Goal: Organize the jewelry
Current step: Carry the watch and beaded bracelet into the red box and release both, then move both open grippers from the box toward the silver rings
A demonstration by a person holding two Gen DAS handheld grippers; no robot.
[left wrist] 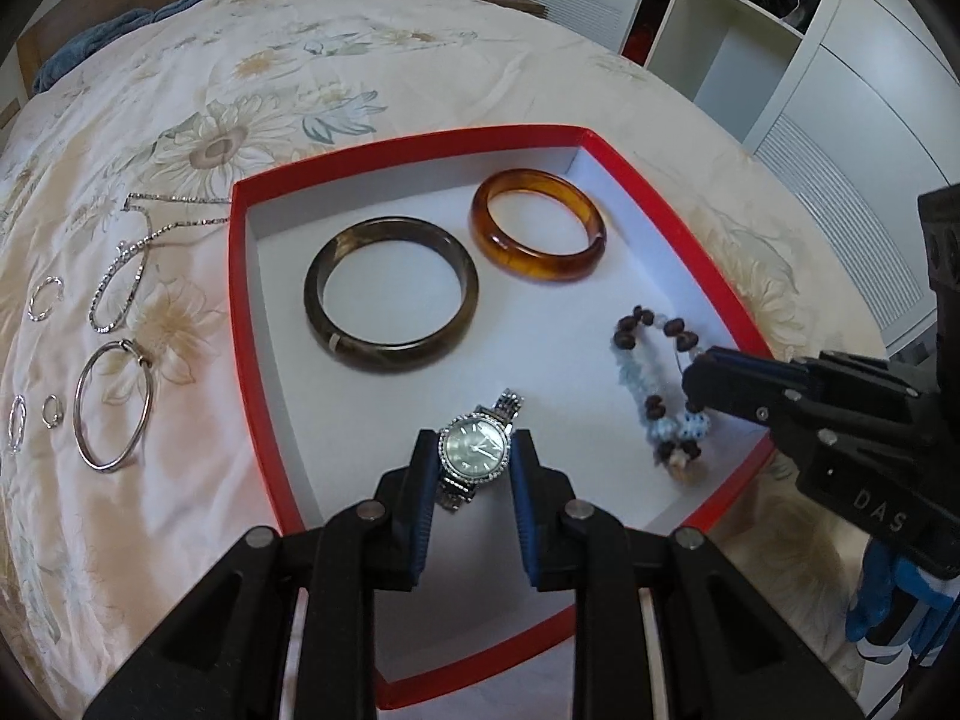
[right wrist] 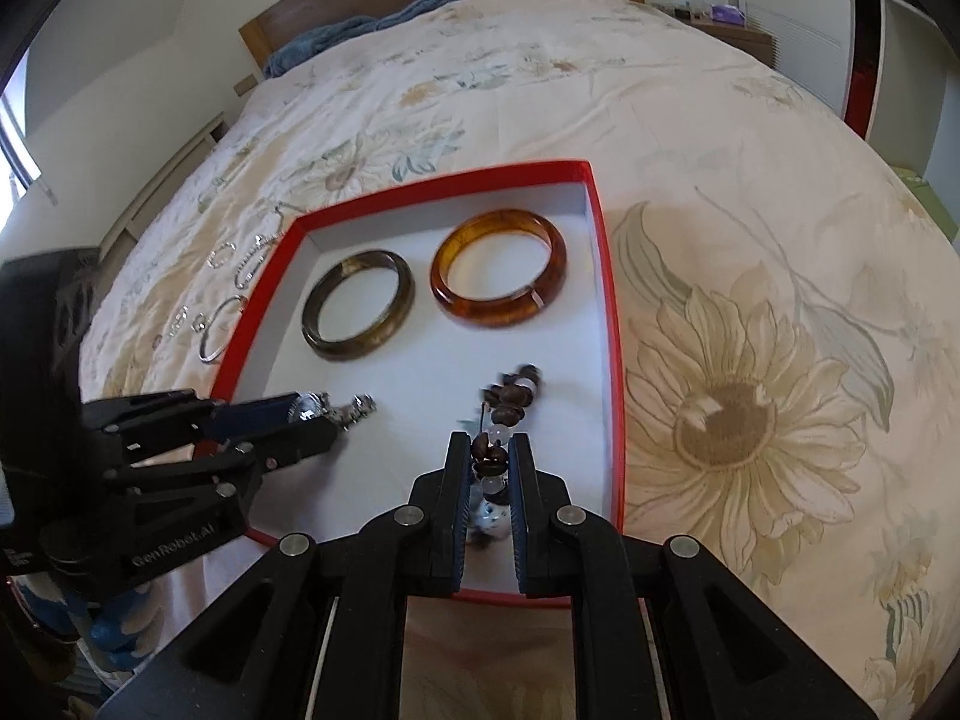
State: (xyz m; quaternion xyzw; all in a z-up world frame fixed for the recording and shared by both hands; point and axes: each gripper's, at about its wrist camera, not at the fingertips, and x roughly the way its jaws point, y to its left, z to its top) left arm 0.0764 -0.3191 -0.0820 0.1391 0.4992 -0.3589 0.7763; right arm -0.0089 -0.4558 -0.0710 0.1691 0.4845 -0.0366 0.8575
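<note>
Two bangles [left wrist: 391, 294] fill the red tray's [left wrist: 240, 276] far half; white floor between them and the watch [left wrist: 477, 453] lies open

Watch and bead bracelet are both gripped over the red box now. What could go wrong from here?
1. The left hand-held gripper pinches the watch across its round case only; it might twist or slip out.
2. The bead bracelet hangs loosely from the right hand-held gripper; its strand may snag on release.
3. Both could land on the dark bangle rather than on the bare floor of the red box.
</note>
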